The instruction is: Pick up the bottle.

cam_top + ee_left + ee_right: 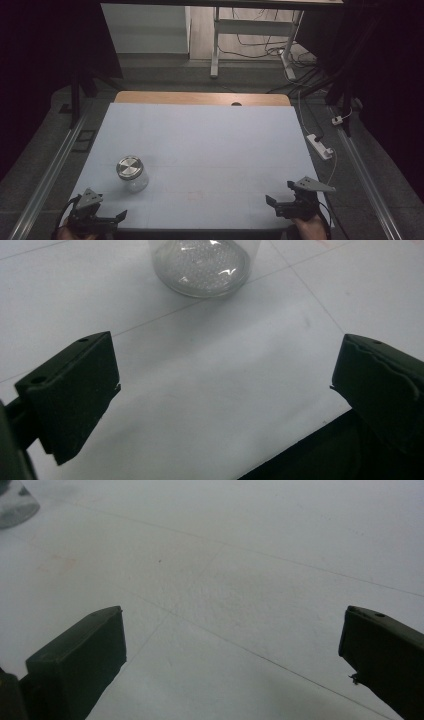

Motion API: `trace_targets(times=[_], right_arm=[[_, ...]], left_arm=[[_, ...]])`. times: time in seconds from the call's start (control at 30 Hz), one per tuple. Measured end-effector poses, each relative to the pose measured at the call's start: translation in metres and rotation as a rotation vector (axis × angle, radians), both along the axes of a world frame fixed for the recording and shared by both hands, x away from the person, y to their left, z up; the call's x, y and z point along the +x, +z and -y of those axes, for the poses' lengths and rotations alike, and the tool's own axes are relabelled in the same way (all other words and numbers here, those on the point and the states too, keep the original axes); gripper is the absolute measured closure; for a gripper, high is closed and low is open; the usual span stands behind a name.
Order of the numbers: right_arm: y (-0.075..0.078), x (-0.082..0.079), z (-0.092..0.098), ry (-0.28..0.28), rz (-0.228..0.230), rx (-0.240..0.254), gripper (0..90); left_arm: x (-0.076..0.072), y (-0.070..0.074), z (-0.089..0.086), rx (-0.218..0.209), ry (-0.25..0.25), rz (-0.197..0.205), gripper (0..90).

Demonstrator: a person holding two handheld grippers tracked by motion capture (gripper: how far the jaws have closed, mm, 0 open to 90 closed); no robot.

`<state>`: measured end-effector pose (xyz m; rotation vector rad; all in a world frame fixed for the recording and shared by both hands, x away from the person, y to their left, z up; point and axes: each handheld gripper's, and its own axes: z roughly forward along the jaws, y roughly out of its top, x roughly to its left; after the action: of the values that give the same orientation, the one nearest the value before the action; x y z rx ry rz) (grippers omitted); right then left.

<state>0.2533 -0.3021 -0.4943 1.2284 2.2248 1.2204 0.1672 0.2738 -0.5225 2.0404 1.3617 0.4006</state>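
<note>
A clear glass jar with a silver metal lid stands upright on the pale blue table sheet, left of centre and toward the front. Its rounded base shows at the top of the left gripper view, just ahead of the jaws. My left gripper sits at the front left corner, a little short of the jar, jaws wide open with nothing between them. At the front right corner my right gripper is held open over bare sheet. A sliver of the jar shows far off in the right gripper view.
A strip of wooden tabletop shows beyond the sheet's far edge. A white power strip and cables lie off the table's right side. Metal rails run along both sides, and a desk frame stands behind.
</note>
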Motion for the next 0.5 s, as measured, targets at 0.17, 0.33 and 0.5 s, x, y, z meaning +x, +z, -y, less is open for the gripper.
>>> trace_targets(times=[0.17, 0.33, 0.5], right_arm=[[-0.0003, 0.0002, -0.0014, 0.016, -0.002, -0.009, 0.0], [-0.0005, 0.0008, -0.0020, 0.021, -0.009, -0.012, 0.0], [-0.0007, 0.0009, -0.0038, 0.031, -0.010, -0.030, 0.0]], left_arm=[[-0.0001, 0.0003, -0.0051, -0.048, 0.003, -0.001, 0.0], [0.0005, -0.0001, -0.0065, -0.064, 0.001, -0.007, 0.0], [0.0003, 0.0000, -0.0090, -0.091, -0.001, -0.013, 0.0]])
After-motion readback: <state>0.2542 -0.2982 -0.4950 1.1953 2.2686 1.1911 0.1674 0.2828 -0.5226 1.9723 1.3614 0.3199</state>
